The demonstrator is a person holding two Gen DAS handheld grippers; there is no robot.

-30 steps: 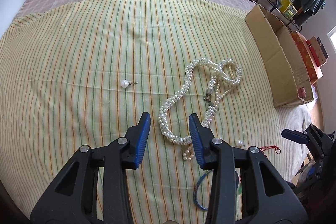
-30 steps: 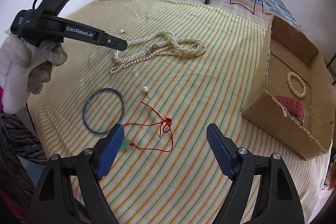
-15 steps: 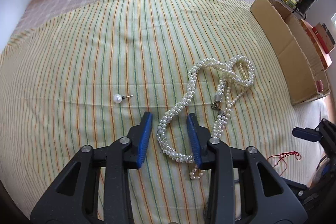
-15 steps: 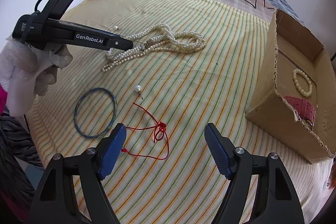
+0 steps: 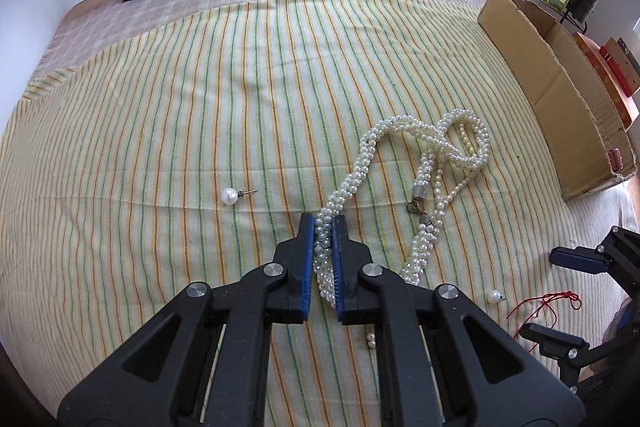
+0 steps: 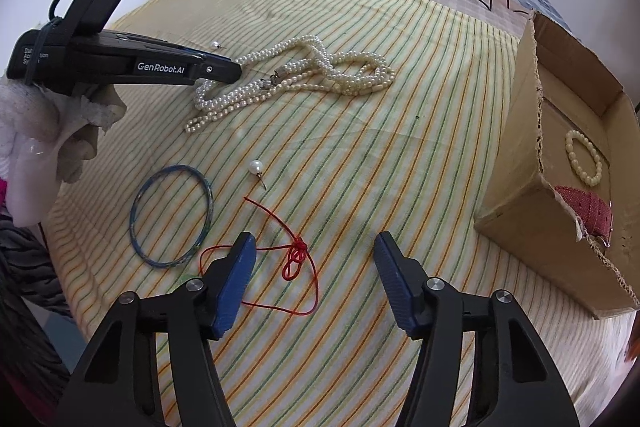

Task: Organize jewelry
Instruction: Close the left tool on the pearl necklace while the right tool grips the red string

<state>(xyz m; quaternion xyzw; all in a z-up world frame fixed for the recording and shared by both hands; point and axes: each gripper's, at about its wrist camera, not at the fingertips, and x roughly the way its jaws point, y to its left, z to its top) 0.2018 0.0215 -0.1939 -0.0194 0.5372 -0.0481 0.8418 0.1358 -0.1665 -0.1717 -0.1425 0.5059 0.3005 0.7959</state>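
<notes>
We read the step in hand as the pick-up of the pearl necklace (image 5: 404, 163); the lift has not begun, since the strands lie flat on the striped cloth (image 5: 160, 107).

Left to right in the left wrist view: a loose pearl earring (image 5: 229, 195) lies apart on the cloth to the left of the fingers. The left gripper (image 5: 323, 223) has its blue pads pressed in on the near end of the twisted necklace, beads filling the gap between them. The rest of the necklace trails away up and to the right, clasp and loops lying loose. Farther right stands the cardboard box (image 5: 560, 115), well apart.

In the right wrist view, the right gripper (image 6: 312, 247) hovers with fingers spread wide and nothing between them, over a red cord (image 6: 296, 255); a blue bangle (image 6: 172, 215) lies to its left.

Next move, as we judge it: lift high enough that the trailing loops clear the cloth, then carry them over the box wall. The loose tail may swing or snag.
</notes>
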